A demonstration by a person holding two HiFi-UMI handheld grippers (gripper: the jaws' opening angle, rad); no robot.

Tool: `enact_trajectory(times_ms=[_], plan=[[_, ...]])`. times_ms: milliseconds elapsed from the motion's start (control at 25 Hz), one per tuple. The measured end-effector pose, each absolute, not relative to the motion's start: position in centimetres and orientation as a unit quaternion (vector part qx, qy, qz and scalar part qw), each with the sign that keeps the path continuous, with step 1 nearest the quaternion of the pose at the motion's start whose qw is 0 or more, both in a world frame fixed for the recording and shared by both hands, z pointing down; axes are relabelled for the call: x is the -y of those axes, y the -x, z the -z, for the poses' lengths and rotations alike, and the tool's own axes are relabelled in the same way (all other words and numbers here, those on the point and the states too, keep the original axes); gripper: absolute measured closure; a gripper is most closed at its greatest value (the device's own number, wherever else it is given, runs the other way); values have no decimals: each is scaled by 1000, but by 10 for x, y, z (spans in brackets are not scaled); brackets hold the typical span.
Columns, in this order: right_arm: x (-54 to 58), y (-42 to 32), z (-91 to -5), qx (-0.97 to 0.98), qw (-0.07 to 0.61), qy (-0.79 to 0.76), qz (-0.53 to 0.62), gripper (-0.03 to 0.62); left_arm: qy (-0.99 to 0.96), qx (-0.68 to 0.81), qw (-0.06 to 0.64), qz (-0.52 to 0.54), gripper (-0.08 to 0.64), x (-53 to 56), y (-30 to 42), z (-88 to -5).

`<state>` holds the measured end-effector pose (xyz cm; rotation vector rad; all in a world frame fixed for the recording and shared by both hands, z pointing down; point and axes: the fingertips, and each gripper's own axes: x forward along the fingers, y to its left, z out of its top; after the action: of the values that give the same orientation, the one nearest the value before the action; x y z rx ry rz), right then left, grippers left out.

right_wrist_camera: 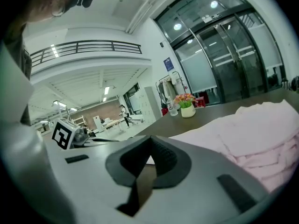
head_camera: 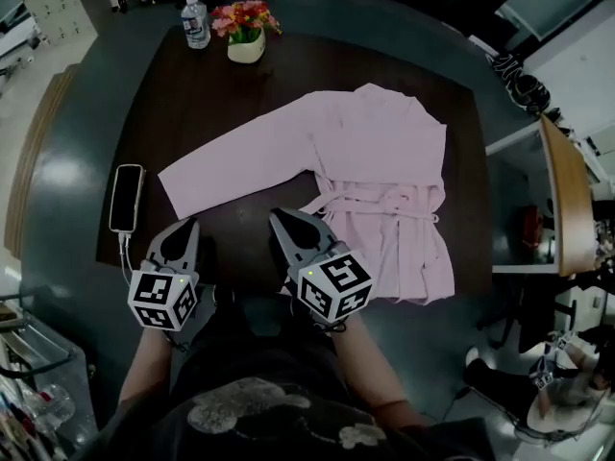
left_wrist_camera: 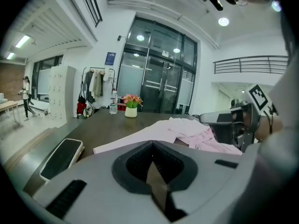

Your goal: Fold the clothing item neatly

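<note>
Both left gripper and right gripper have fingers closed, empty, at perhaps wooden table in glass-fronted hall

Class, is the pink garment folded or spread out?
Spread out. The garment lies flat on the table, one sleeve stretched out sideways, its body unfolded.

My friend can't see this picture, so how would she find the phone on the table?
Start at the big dark wooden table with the pink belted top spread on it. At its left edge, past the outstretched sleeve, lies the phone. It is the only flat black slab with a white rim and a cable, unlike the upright water bottle and flower pot at the far edge.
</note>
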<state>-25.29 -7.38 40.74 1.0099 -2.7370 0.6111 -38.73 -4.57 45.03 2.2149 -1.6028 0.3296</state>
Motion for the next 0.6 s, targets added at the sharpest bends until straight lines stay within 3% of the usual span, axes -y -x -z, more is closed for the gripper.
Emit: enact_trajectory(times_ms=[280,520,600], plan=[[79,348,-448,911,140,-345,-179,598,-792,561,202,-129,551,51,462,-468],[62,426,-502,909,245,-298,-155,595,-787,561,221,-129,551,48,506,-483],[57,444,-521,906,277,-281,-156,567,-788,559,224,-126,551,47,515,-485]])
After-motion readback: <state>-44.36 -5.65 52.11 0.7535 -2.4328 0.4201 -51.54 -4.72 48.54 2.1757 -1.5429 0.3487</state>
